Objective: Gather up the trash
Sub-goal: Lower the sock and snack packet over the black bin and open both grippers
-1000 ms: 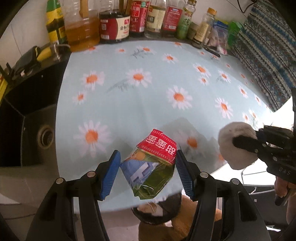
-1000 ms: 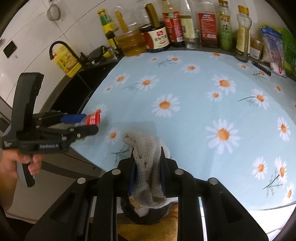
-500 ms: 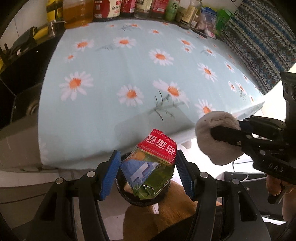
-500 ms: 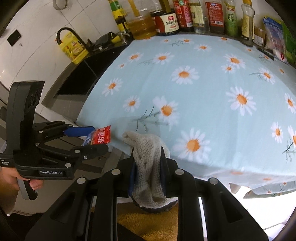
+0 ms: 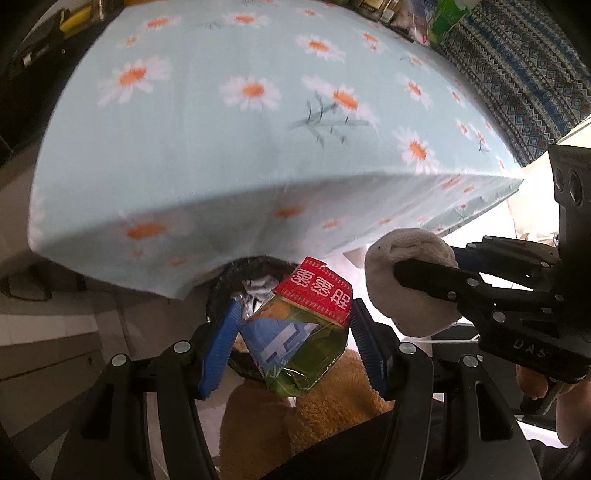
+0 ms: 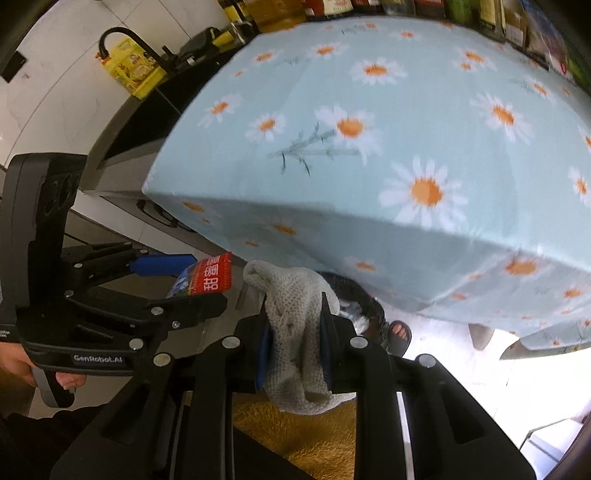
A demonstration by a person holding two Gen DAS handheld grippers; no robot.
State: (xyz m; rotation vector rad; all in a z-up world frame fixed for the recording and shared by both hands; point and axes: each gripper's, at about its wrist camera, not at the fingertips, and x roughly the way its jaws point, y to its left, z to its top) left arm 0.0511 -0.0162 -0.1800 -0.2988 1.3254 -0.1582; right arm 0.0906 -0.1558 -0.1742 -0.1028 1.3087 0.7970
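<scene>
My left gripper (image 5: 295,343) is shut on a crumpled snack wrapper (image 5: 303,332), red, green and blue, and holds it below the table edge over a dark round bin (image 5: 236,273) with crumpled foil in it. My right gripper (image 6: 293,347) is shut on a bunched grey-white knit cloth (image 6: 295,332). It hangs just right of the wrapper, which also shows in the right wrist view (image 6: 210,277). The cloth shows in the left wrist view (image 5: 406,280) too. The bin rim shows in the right wrist view (image 6: 365,299), partly under the tablecloth.
The table wears a light blue daisy tablecloth (image 5: 258,129) that hangs over its front edge. Bottles (image 6: 369,5) line the far side. A dark sink counter (image 6: 147,110) with a yellow bottle stands left. An orange fuzzy mat (image 6: 314,435) lies on the floor.
Both grippers have moved down and back from above the table top to below its front edge, still holding the wrapper and the cloth. The bin opening now shows just beyond the wrapper.
</scene>
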